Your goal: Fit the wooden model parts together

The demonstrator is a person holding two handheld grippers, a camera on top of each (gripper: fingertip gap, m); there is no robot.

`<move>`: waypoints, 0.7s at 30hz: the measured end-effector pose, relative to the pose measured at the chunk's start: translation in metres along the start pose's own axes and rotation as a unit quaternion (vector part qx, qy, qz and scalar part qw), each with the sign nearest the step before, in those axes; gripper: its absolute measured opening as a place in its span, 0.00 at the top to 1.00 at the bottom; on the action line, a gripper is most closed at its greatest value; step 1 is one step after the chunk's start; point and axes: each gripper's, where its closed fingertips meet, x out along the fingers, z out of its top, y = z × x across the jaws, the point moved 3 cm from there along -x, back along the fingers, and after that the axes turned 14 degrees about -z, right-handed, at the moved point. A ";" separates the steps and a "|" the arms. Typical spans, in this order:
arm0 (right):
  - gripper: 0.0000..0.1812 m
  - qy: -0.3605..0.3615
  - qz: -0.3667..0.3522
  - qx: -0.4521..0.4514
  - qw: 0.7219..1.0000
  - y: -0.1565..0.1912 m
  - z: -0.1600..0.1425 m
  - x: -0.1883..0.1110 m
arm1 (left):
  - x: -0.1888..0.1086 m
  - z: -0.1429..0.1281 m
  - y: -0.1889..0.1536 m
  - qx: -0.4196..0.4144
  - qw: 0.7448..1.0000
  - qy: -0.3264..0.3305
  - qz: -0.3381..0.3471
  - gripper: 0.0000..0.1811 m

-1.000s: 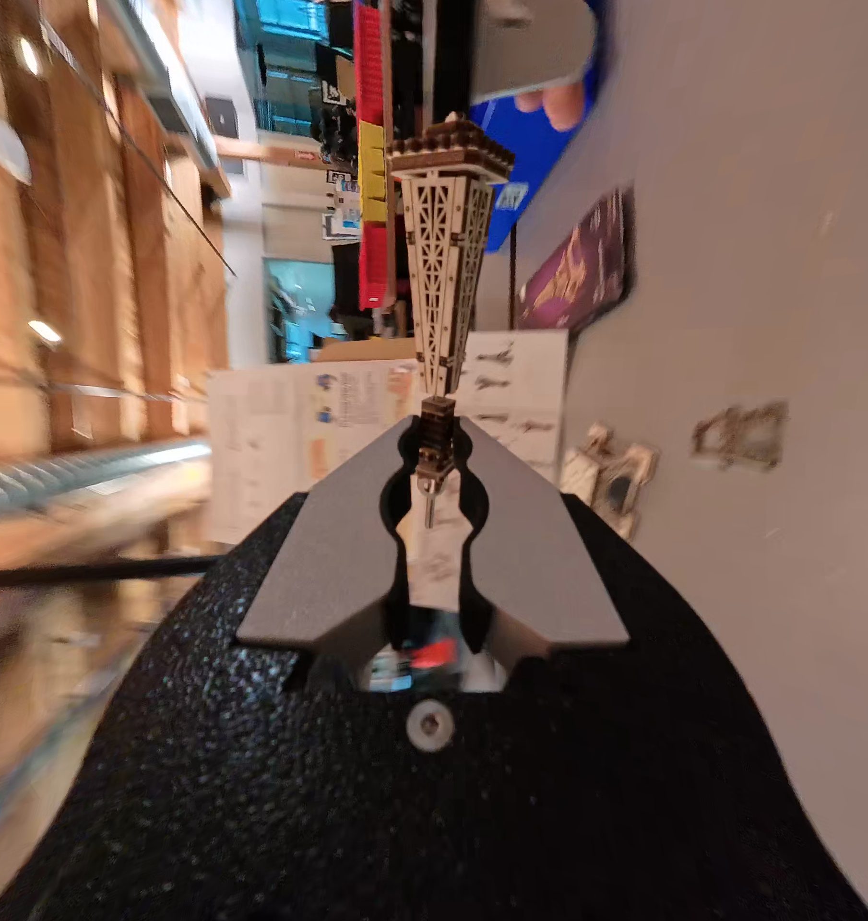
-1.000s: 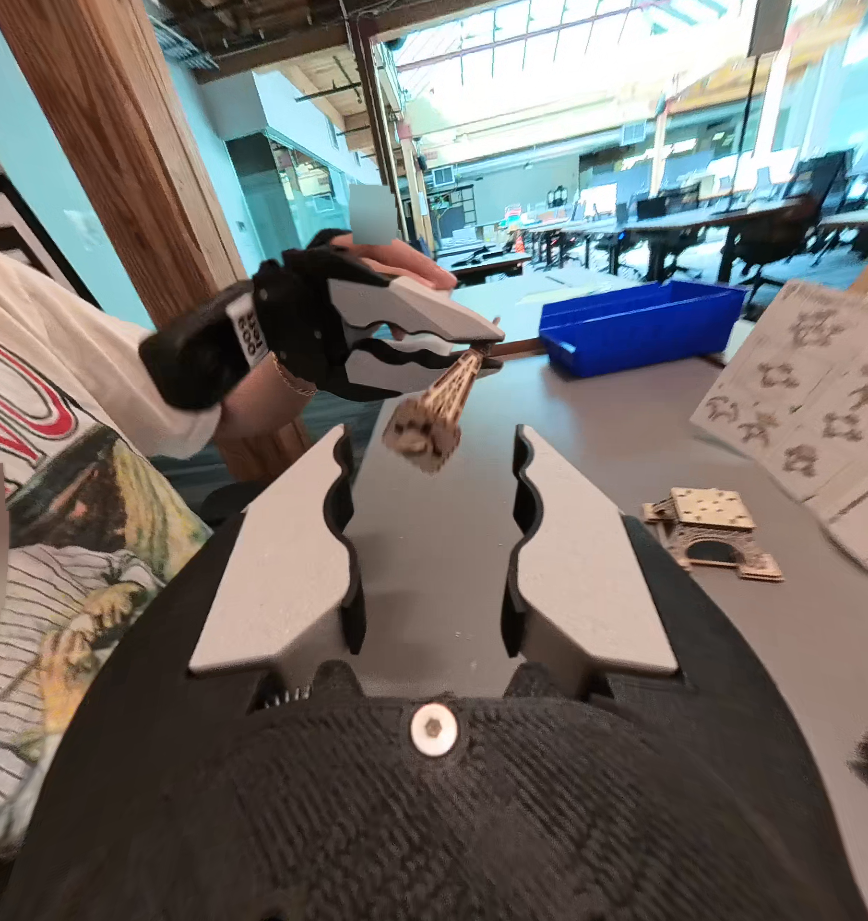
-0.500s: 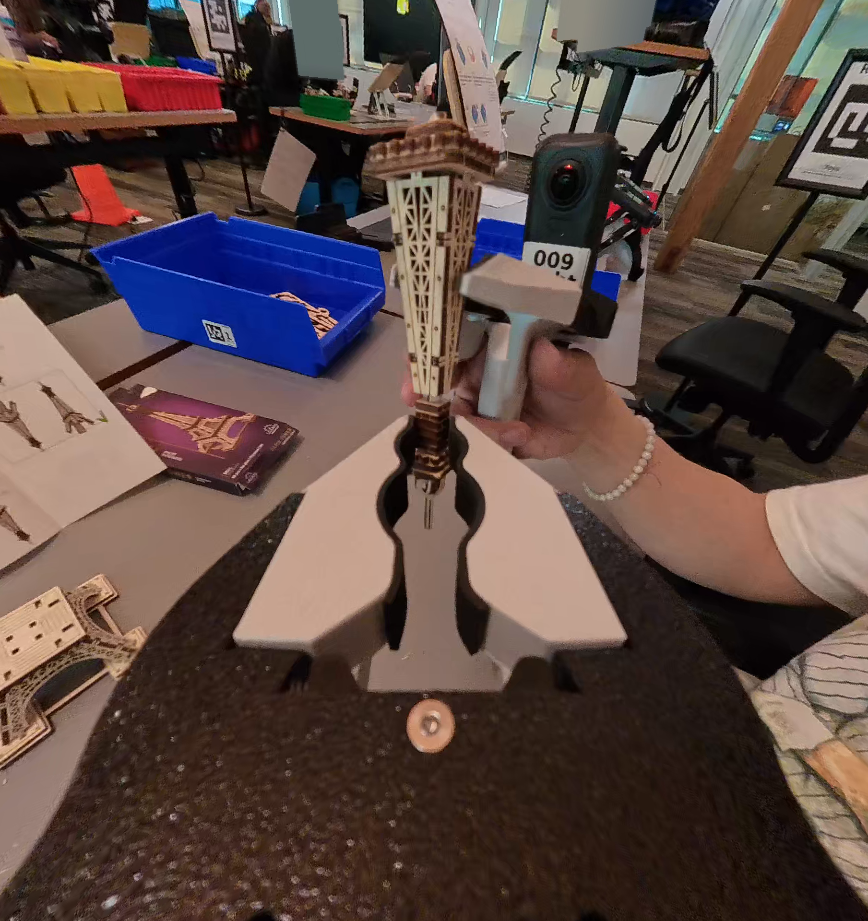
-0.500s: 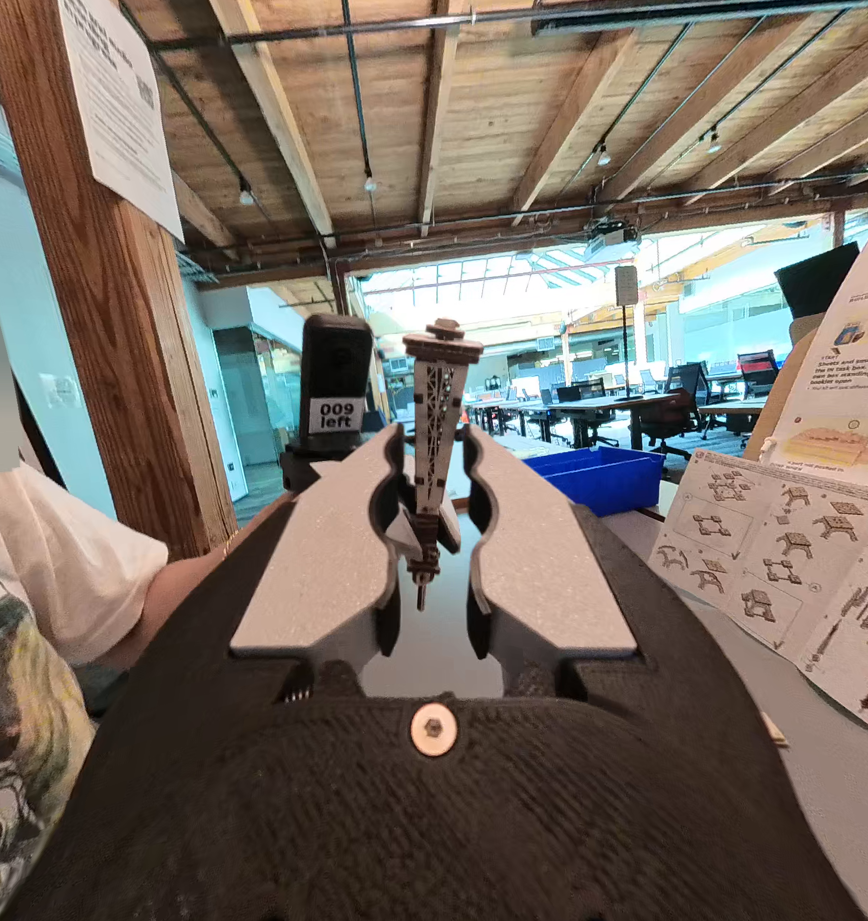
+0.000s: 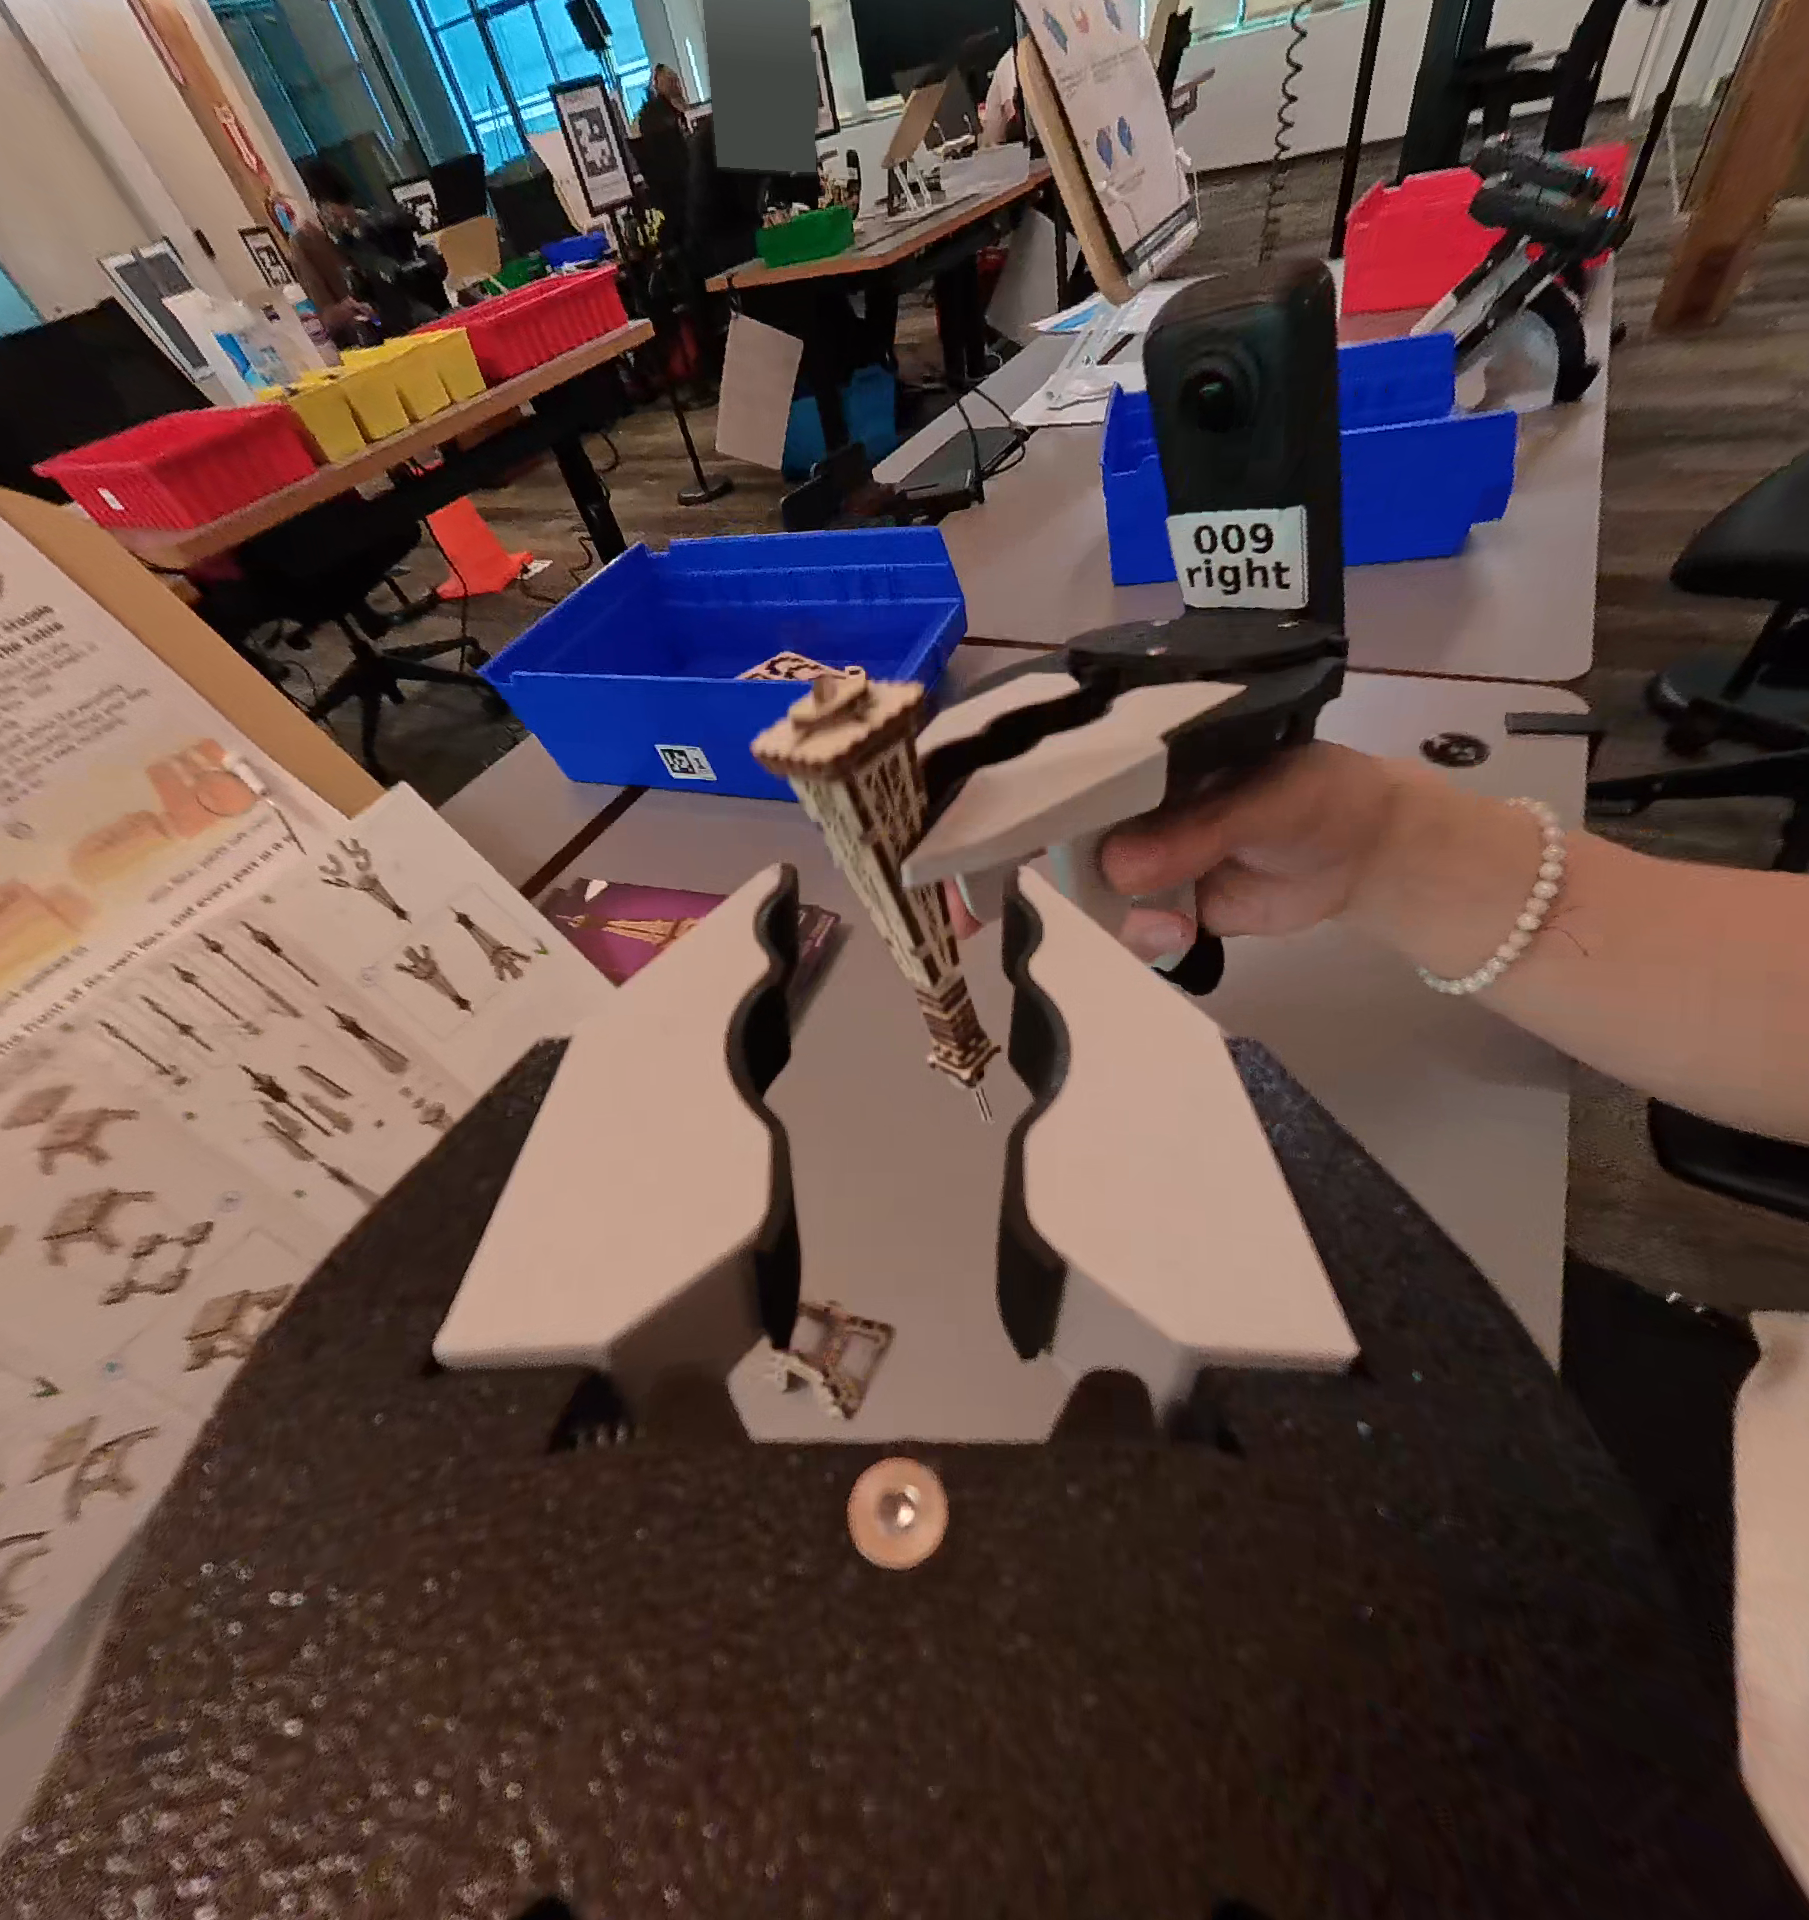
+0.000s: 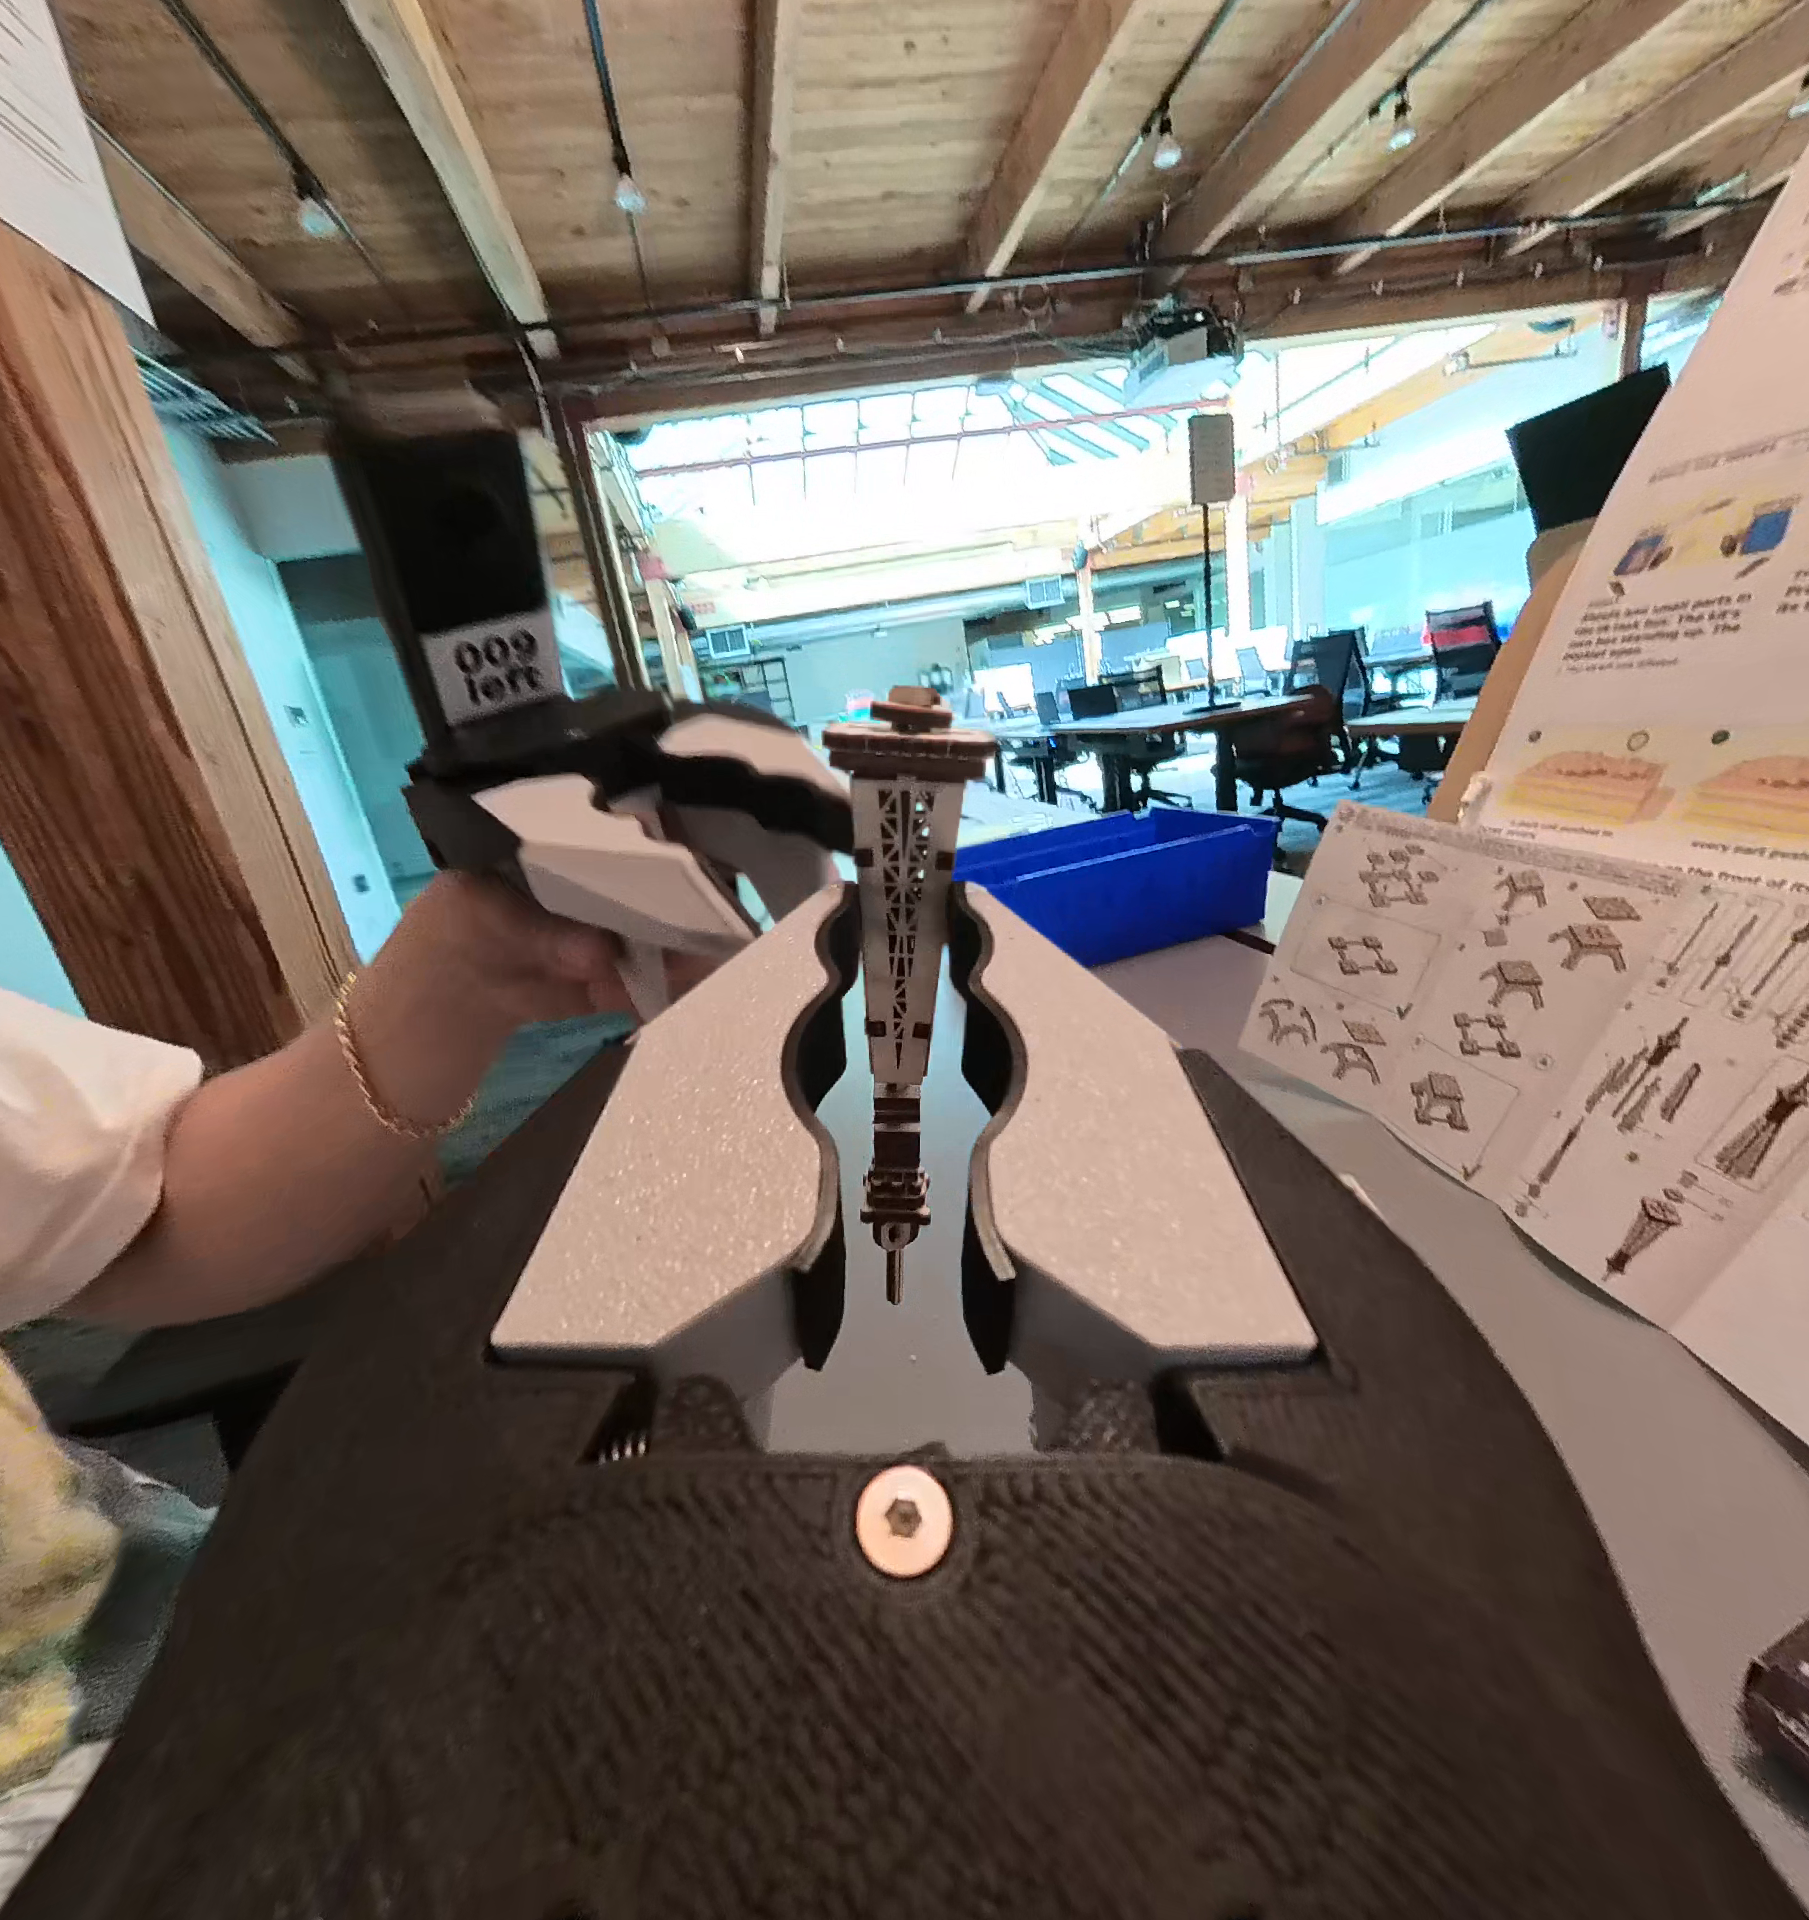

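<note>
**Upside-down wooden tower held in the right gripper, left gripper standing open**

Nearest, in the left wrist view, the left gripper has its two grey fingers spread apart, holding nothing. Low between them, a small wooden arched base piece lies on the grey table.

Just beyond the fingertips, the right gripper comes in from the right, held by a hand. It is clamped on the wooden lattice tower section, gripping it partway along. The tower hangs inverted and tilted: wide platform up, thin spire pointing down toward the table, in the air and apart from the base piece.

In the right wrist view the tower section stands between the closed-in fingers, spire toward the camera.

To the left lies an unfolded instruction sheet. Farther back sits a dark booklet, then a blue bin with wooden parts inside.

Likely risks: the thin lattice could crack if squeezed harder, the spire could snap if it strikes the table, and the tilted tower could pivot in the grip, spoiling alignment with the base piece.
</note>
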 end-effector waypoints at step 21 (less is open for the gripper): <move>0.92 0.112 -0.002 -0.111 0.987 0.005 -0.107 0.043 | -0.030 -0.069 0.032 -0.061 0.953 0.264 -0.133 1.00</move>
